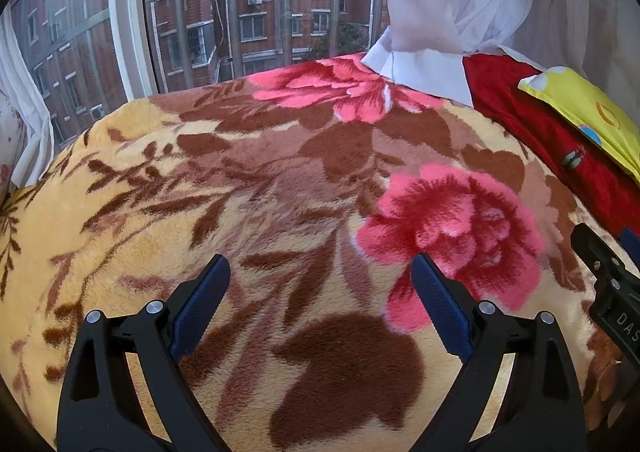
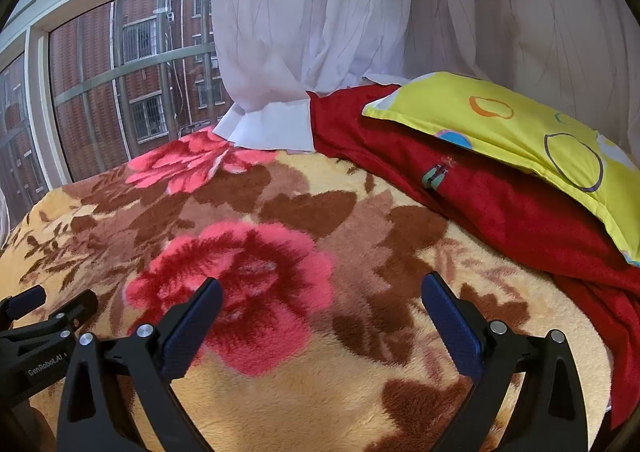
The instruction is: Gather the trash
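Left wrist view: far to the left of the tongs and beyond them hangs a white curtain edge [image 1: 30,132], then a barred window [image 1: 224,16] with red-brick apartment blocks [image 1: 260,12] outside. The left gripper [image 1: 320,272] hovers over a plush floral blanket [image 1: 280,192], its two blue-padded fingers [image 1: 202,304] spread wide apart with nothing between them. Just ahead and to the right of its right finger lies a big pink flower [image 1: 452,236] in the blanket's pattern; a second pink flower sits farther ahead near the window. Ahead to the right, a sheer white curtain [image 1: 452,12] drapes down so its hem rests on the blanket. Right of that lies a red cloth [image 1: 540,132] with a yellow pillow [image 1: 588,112] on top. At the far right edge the other tool's black body pokes in.

Right wrist view: the left gripper's tip shows at the lower left edge, just beside the right one. The right gripper [image 2: 322,292] also hangs over the floral blanket [image 2: 320,392], fingers [image 2: 192,328] wide apart and empty; the pink flower [image 2: 240,284] lies under and just ahead of its left finger. The window [image 2: 120,84] is ahead to the left, the white curtain [image 2: 320,32] straight ahead, the red cloth [image 2: 500,204] and yellow pillow [image 2: 520,132] ahead to the right.

No piece of trash can be made out in either view, so I cannot tell where it is.
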Motion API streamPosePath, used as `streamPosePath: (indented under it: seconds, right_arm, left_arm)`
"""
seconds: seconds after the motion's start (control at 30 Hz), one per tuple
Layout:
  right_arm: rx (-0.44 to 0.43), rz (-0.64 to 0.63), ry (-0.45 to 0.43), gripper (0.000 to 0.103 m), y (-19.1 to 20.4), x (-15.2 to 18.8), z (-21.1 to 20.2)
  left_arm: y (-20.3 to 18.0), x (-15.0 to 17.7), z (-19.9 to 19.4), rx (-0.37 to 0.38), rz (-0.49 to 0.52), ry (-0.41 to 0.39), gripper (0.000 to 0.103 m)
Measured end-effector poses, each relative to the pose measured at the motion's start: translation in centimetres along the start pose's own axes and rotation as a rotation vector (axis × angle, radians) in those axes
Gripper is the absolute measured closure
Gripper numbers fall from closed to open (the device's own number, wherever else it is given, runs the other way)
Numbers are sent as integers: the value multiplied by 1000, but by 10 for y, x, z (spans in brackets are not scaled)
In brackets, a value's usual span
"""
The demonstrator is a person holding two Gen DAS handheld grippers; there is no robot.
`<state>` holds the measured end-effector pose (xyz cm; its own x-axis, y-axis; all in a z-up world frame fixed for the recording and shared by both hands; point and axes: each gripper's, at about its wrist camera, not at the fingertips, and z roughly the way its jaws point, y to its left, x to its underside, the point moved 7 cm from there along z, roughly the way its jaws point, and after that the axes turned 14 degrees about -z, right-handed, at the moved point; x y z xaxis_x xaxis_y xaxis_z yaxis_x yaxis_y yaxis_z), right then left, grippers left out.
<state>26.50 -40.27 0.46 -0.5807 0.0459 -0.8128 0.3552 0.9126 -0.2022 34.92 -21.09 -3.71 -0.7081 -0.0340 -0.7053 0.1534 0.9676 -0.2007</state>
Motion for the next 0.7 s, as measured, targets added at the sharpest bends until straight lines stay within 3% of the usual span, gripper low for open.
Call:
streamPosePath:
  seconds: [0.53,0.7]
  right_arm:
    - [8,-19,15,5,4,3,4]
    - [9,-7,20,5,2,4,4]
  left_arm:
    - [3,0,-2,-38,13,-42,14]
    - [4,1,1,-11,-1,-13,14]
